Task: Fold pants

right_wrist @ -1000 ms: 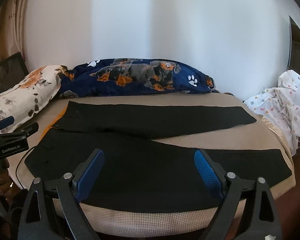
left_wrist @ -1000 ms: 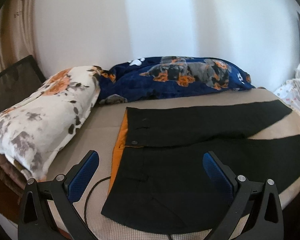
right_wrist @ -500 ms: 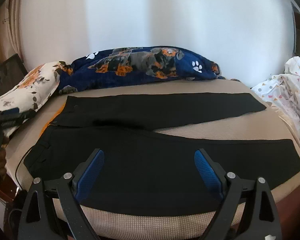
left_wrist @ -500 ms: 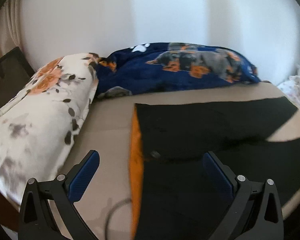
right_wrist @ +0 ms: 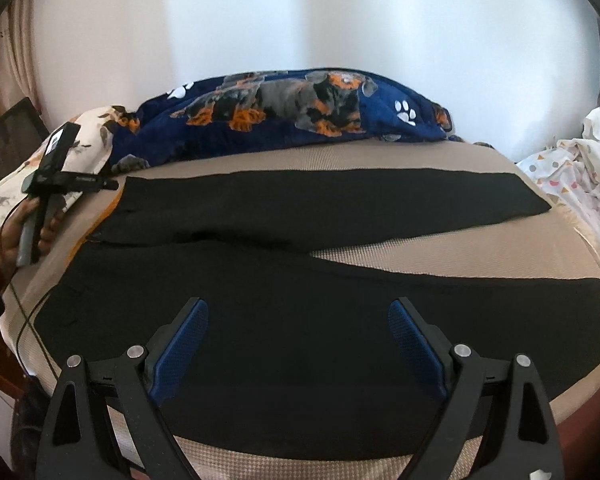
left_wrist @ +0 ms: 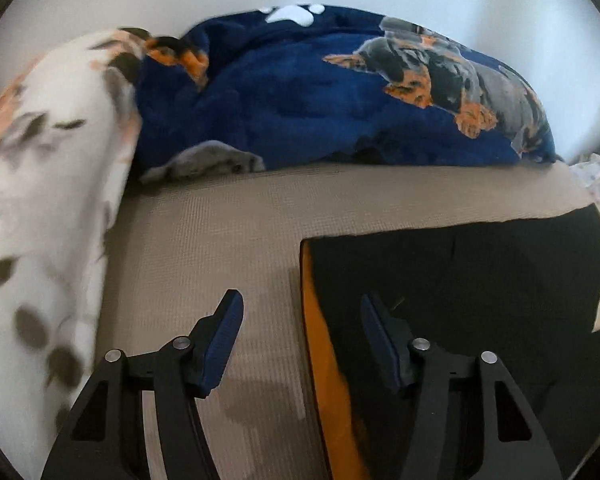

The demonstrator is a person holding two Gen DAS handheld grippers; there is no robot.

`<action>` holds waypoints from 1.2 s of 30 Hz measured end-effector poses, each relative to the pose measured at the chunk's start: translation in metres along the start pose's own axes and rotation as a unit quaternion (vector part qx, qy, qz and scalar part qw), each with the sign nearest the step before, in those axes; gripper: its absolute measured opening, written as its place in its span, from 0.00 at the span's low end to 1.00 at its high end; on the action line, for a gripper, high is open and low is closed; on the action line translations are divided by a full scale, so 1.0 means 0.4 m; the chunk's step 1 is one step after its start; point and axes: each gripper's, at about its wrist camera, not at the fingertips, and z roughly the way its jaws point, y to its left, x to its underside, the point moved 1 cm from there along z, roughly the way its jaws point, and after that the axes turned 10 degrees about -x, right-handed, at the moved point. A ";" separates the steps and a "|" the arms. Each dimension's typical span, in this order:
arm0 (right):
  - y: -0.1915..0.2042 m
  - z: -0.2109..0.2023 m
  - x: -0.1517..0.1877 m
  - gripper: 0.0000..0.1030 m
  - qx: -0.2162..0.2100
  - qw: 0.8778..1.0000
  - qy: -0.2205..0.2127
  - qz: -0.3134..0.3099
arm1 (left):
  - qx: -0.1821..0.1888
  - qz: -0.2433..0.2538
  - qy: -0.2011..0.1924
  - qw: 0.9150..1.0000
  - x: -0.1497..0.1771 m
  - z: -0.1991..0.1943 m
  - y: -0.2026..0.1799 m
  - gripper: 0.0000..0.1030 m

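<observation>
Left wrist: the left gripper point(left_wrist: 300, 336) has closed in on the far waistband corner of the black pants with orange lining point(left_wrist: 460, 280), jaws narrowed but unclenched—probably straddling the edge. Right wrist: the right gripper point(right_wrist: 298, 344) hovers released over the near leg on the beige mattress point(right_wrist: 440, 240).

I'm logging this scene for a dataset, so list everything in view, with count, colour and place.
pants: one, black with orange lining at the waistband, spread flat on the bed, legs apart.
bed: one, beige textured cover, under the pants.
dog-print blanket: one, navy with orange and grey dogs and white paws, along the wall.
floral pillow: one, white with orange and grey, at the bed's left end.
dotted sheet: one, white with coloured spots, bunched at the right end.
wall: white, behind the bed.
left gripper: black with blue pads, open, at the waistband's far corner.
right gripper: black with blue pads, open, over the near leg.
</observation>
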 end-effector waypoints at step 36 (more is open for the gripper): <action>-0.208 0.112 -0.153 0.88 -0.206 0.949 -0.006 0.240 | 0.135 -0.034 -0.191 0.972 0.306 -0.494 -0.141 0.08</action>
